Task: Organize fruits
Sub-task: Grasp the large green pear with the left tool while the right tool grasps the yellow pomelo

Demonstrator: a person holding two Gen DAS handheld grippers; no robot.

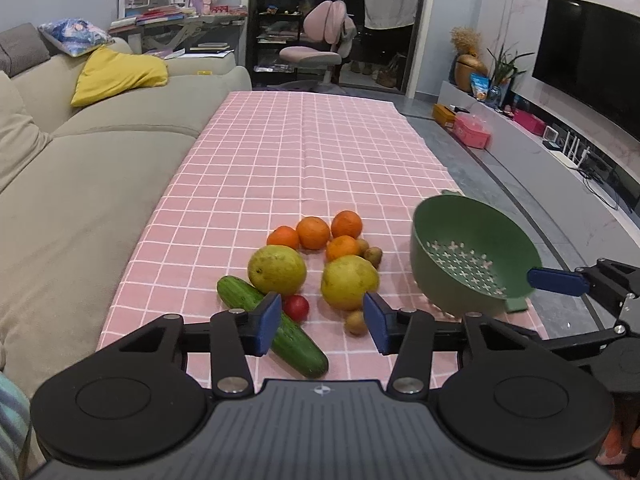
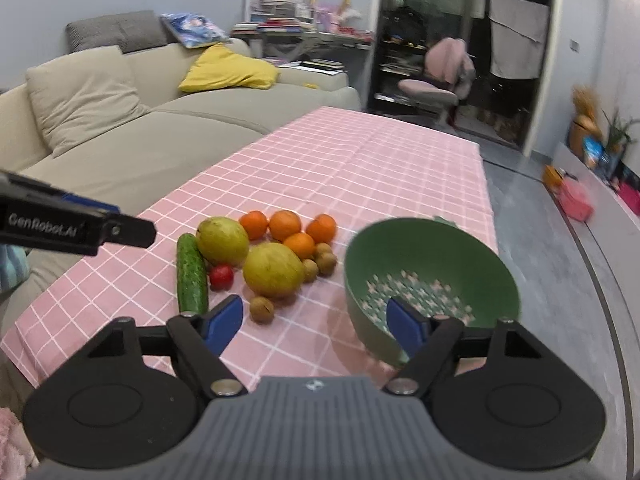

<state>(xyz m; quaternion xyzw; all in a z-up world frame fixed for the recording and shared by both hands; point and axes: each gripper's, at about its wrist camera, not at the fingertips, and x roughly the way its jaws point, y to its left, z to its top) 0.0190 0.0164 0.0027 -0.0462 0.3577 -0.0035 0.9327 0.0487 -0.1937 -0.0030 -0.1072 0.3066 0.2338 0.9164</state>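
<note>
We are holding our left gripper point(image 1: 322, 322) low over the near end of the table, and its two blue fingers point(image 1: 269, 322) are standing apart with nothing between them. Just past them, a red tomato point(image 1: 296, 307) and a small brown longan point(image 1: 356, 322) are sitting on the pink checked tablecloth point(image 1: 304, 152). A green cucumber point(image 1: 272, 326) is lying at 8 o'clock from the tomato, partly under our left finger. Two big yellow-green fruits point(image 1: 277, 270) are sitting right behind, at 12 o'clock. Four oranges point(image 1: 313, 233) are bunching up behind those, with more small longans at 3 o'clock from them.

Our right gripper point(image 2: 316, 322) is holding its fingers wide apart too. One blue finger point(image 2: 404, 326) is reaching inside the green colander point(image 2: 424, 256), and the other is staying outside it, so the rim is sitting between them without being squeezed. The colander is tipping toward us, at 3 o'clock from the fruit pile, near the table's edge. A beige sofa point(image 1: 80, 168) is sitting at 9 o'clock.
</note>
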